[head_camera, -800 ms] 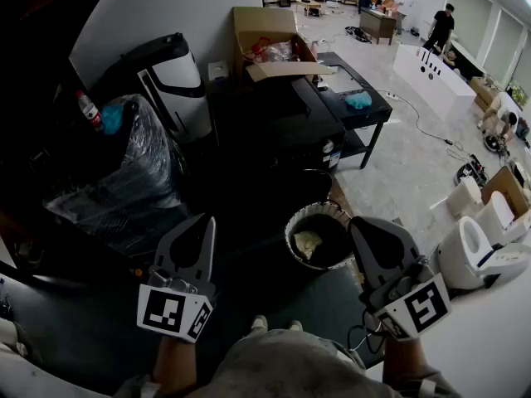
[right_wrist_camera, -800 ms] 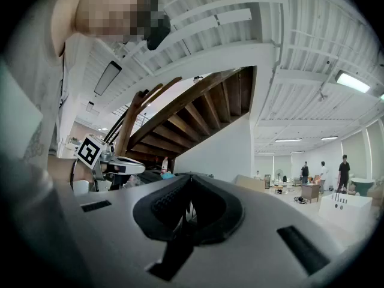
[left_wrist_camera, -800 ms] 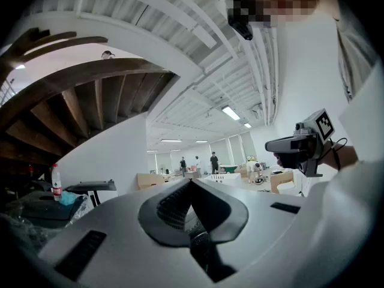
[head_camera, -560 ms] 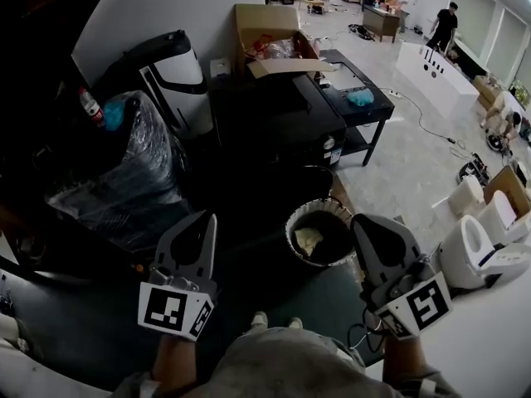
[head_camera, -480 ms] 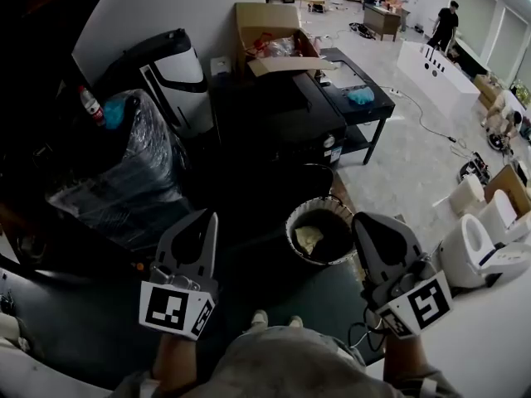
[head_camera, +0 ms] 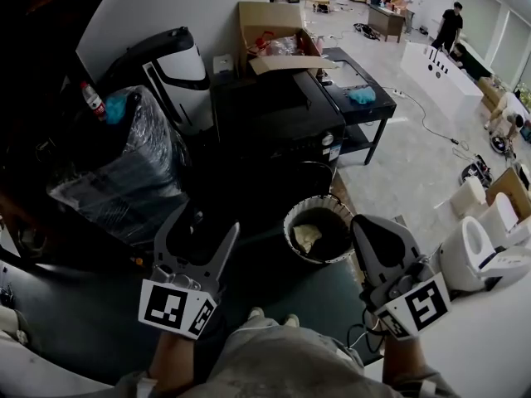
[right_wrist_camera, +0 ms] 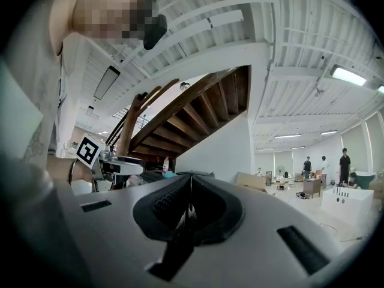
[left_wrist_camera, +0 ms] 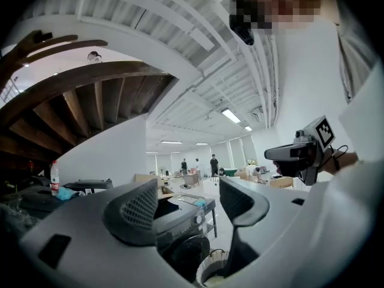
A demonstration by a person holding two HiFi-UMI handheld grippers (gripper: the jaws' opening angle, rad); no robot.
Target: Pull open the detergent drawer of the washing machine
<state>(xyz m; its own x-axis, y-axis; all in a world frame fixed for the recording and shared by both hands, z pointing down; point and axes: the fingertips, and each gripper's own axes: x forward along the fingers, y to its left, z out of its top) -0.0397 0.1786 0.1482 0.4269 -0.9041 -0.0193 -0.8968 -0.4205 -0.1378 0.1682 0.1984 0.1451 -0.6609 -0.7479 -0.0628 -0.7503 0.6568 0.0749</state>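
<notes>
A dark washing machine stands ahead of me in the head view, with a pale knob on its front panel and a round door below. Its detergent drawer is lost in the dark front. My left gripper hangs in the air well short of the machine, open, with nothing between its fingers. The left gripper view shows the machine far beyond the spread jaws of the left gripper. My right gripper is shut and empty, held level to the right, above the floor. In its own view the right gripper has its pads pressed together.
A round bin with crumpled paper stands between the grippers and the machine. A plastic-wrapped dark bundle is at left, a cardboard box behind the machine, a black table to its right. White appliances sit at far right.
The left gripper's jaws have spread apart from nearly closed to open. Both hands stay in about the same place; the right gripper is unchanged.
</notes>
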